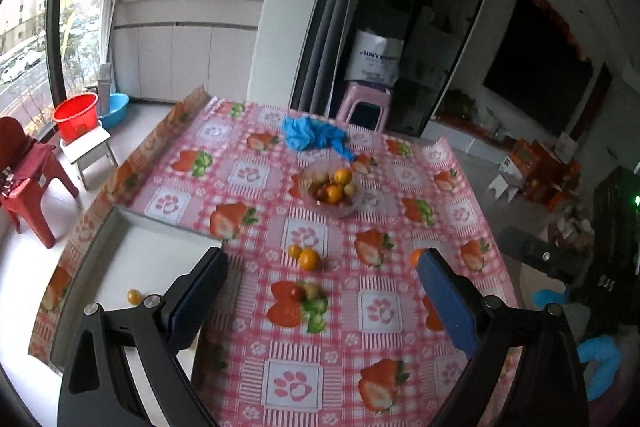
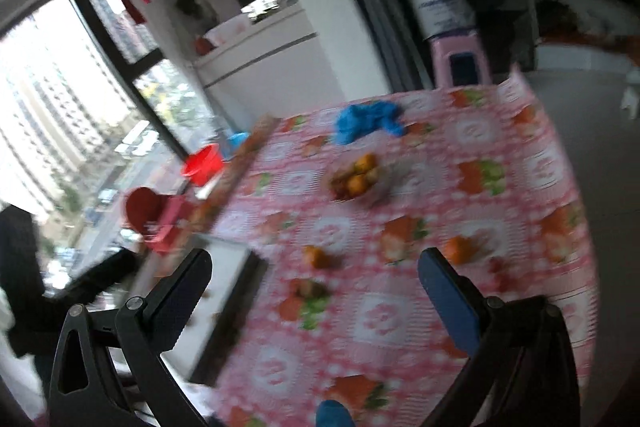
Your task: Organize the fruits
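A clear bowl (image 1: 331, 191) (image 2: 358, 181) holding oranges and small fruits sits mid-table on the pink strawberry tablecloth (image 1: 384, 311). Two oranges (image 1: 305, 256) lie loose in front of it. A small red and a yellowish fruit (image 1: 305, 291) lie nearer me, and another orange (image 1: 416, 255) peeks out behind my right finger. One small orange (image 1: 134, 295) rests on the bare white tabletop at left. My left gripper (image 1: 322, 269) hovers open above the table, nothing between its fingers. In the blurred right wrist view my right gripper (image 2: 316, 267) is open too, with a loose orange (image 2: 458, 249) near it.
A blue crumpled cloth (image 1: 310, 137) (image 2: 366, 121) lies behind the bowl. Beyond the table's left edge stand a red chair (image 1: 28, 179), a red bucket (image 1: 76, 115) on a white stool and a blue basin. A pink stool (image 1: 364, 103) stands behind the far edge.
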Demonstrator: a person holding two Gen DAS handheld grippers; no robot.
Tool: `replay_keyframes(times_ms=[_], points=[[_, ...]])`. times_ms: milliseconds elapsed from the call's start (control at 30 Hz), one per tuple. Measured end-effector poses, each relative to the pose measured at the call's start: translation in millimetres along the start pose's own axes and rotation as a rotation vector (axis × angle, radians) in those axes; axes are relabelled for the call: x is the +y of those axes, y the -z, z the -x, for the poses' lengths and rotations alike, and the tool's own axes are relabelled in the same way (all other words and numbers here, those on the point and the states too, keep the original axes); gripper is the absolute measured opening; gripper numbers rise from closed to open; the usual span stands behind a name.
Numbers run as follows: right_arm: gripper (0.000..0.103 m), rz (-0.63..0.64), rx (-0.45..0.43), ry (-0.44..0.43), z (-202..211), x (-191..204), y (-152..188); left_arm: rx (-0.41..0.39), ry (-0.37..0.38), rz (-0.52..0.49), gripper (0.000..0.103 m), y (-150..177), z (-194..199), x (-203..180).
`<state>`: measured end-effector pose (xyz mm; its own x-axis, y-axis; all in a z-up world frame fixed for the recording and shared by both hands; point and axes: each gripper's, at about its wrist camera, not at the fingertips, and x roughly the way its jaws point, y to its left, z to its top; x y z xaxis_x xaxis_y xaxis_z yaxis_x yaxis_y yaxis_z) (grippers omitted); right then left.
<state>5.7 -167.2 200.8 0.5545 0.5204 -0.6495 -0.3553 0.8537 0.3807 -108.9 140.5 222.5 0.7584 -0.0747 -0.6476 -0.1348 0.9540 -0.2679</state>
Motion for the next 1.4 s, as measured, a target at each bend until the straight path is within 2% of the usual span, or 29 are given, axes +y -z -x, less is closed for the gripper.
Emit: replay_keyframes(times_ms=[100,200,267,400,533,667,800,1067,1300,1400], points=[[0.103,-0.003,0.027,0.051,-11,-14,5,-0.012,-0.029,-0.014,0.097,-3,-6,-4],[0.103,-0.023,0.085,0.088,-31,-29,20,0.024,-0.082,-0.044,0.097,9,-30,-4],[0.103,-0.003,0.144,0.128,-52,-35,34,0.068,-0.13,-0.065,0.097,26,-53,-2],[0.103,0.055,0.233,0.191,-87,-37,58,0.169,-0.174,-0.078,0.097,59,-95,9],[0.103,0.11,0.271,0.203,-111,-31,73,0.235,-0.197,-0.107,0.097,85,-128,20],[0.103,0.165,0.262,0.276,-127,-33,69,0.237,-0.251,-0.2,0.097,96,-149,19],[0.103,0.089,0.246,0.318,-139,-55,56,0.238,-0.254,-0.232,0.097,98,-165,17],[0.103,-0.033,0.187,0.428,-173,-92,48,0.272,-0.221,-0.181,0.097,99,-197,20],[0.102,-0.115,0.18,0.435,-204,-112,45,0.275,-0.22,-0.205,0.096,100,-214,16],[0.097,-0.071,0.159,0.463,-209,-106,45,0.279,-0.221,-0.207,0.096,100,-221,17]])
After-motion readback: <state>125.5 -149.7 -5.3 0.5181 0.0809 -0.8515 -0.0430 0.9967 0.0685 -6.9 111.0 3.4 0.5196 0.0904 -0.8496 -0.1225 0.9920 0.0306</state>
